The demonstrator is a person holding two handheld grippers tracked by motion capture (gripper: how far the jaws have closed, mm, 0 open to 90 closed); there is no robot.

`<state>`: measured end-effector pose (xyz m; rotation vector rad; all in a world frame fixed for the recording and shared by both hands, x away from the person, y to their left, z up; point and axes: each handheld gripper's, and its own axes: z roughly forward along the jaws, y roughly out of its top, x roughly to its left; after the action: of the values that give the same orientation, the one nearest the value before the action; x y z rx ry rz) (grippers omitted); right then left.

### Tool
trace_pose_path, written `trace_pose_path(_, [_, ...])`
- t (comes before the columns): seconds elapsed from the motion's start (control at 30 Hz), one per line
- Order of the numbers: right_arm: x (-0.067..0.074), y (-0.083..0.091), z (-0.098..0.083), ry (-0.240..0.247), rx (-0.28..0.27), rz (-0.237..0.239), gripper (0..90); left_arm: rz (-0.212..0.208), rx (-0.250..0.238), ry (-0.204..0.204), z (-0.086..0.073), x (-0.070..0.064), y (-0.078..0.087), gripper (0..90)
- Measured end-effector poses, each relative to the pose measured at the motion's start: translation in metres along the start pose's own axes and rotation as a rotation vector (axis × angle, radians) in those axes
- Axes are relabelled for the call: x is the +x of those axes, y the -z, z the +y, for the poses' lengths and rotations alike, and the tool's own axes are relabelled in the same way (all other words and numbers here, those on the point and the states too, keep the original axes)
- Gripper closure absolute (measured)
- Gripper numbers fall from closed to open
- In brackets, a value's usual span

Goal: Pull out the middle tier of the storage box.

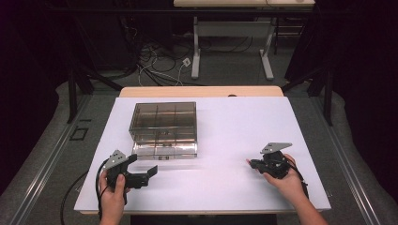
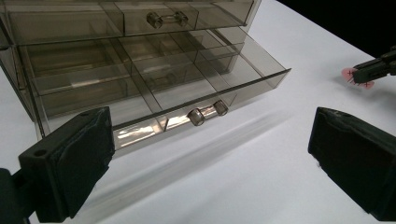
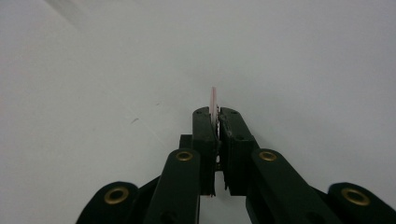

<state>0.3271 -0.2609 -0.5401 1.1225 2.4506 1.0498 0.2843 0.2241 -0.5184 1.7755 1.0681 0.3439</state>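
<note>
A smoky clear plastic drawer box (image 1: 164, 119) stands on the white table (image 1: 244, 117) at the left. Its lower drawer (image 2: 187, 84) is pulled out, showing divided compartments and a clear knob handle (image 2: 205, 112). My left gripper (image 1: 143, 165) rests just in front of that drawer, open, its two black pads (image 2: 70, 163) wide apart with nothing between them. My right gripper (image 3: 217, 116) sits at the right of the table, shut on a thin pink disc (image 3: 213, 98) held edge-on. That disc (image 2: 351, 74) also peeks out from the right gripper (image 2: 373, 67) in the left gripper view.
The upper drawer (image 2: 163, 18) of the box is closed. Bare white tabletop lies between the two grippers. Beyond the table's far edge are cables on the floor and another table's legs (image 1: 197, 51).
</note>
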Motion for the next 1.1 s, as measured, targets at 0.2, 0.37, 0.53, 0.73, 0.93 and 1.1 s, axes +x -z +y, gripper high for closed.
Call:
trace_pose_path(0.2, [0.008,0.002,0.005,0.034,-0.017,0.013,85.5,0.001,-0.001,-0.003,0.000,0.000,0.000,0.7])
trace_pose_path(0.37, [0.017,0.006,0.012,0.051,-0.011,0.024,85.5,0.004,-0.007,-0.002,0.001,0.000,0.001,0.7])
trace_pose_path(0.53, [0.025,0.006,0.017,0.063,-0.020,0.039,85.5,0.007,-0.007,-0.003,0.001,0.000,0.001,0.7])
trace_pose_path(0.73, [0.033,0.004,0.022,0.077,-0.020,0.067,85.5,0.009,-0.008,0.001,0.000,0.000,0.001,0.7])
trace_pose_path(0.93, [0.043,0.002,0.030,0.107,-0.027,0.077,85.6,0.008,-0.007,0.004,0.001,0.000,0.001,0.7])
trace_pose_path(1.1, [0.051,-0.002,0.035,0.118,-0.009,0.092,85.5,0.008,-0.014,0.002,0.001,0.001,0.002,0.7])
